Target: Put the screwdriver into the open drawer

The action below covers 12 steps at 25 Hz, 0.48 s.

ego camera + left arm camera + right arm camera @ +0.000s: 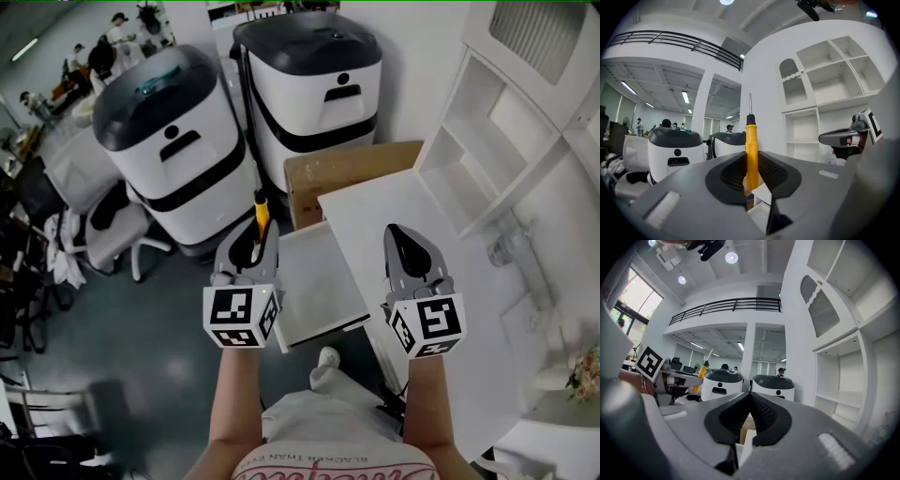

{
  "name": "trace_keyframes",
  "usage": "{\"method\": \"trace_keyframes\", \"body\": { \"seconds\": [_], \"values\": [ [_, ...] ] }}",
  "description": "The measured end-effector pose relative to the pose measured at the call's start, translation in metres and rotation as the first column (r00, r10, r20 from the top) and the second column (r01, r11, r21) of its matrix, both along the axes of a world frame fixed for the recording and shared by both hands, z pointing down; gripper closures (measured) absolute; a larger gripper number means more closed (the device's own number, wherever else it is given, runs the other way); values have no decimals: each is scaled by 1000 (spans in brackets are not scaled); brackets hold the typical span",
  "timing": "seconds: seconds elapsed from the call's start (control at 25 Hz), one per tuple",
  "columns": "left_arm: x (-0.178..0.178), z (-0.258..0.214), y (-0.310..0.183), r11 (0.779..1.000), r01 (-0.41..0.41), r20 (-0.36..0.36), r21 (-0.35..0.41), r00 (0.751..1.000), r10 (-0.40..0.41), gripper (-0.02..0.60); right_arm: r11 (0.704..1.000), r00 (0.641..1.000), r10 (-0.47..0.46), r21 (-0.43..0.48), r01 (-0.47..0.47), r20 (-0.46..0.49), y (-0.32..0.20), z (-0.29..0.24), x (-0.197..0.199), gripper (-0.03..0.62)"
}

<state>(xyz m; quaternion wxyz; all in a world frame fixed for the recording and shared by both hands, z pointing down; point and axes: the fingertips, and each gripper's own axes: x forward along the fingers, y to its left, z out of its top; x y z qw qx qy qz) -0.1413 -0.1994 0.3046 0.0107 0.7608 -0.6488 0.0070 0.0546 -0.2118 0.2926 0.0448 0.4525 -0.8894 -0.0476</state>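
- A white table (450,206) fills the right of the head view, with a white open-shelf unit (487,141) at its far right.
- Two white machines with dark lids (178,159) stand side by side behind the grippers. A brown cardboard box (347,169) sits between them and the table.
- An open white drawer (314,281) juts out from the table's left edge. It lies between the two grippers.
- The left gripper (253,230) is held just left of the drawer. Its claw pinches the yellow handle of the screwdriver (751,150).
- The right gripper (398,232) is held over the table's near edge, just right of the drawer. Its claw is pressed together with nothing in it.
- The screwdriver stands upright in the left gripper view, black collar and thin metal shaft pointing up. It is outside the drawer, beside the drawer's far left corner.
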Motion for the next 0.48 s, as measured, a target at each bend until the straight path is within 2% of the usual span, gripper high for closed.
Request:
{"method": "trace_keyframes", "body": {
  "seconds": [0.48],
  "values": [
    [6,27,-61,997,11,-12,-70,1000,-12,486,997,999,38,-73,-36,19,-60,25,23,594]
  ]
}}
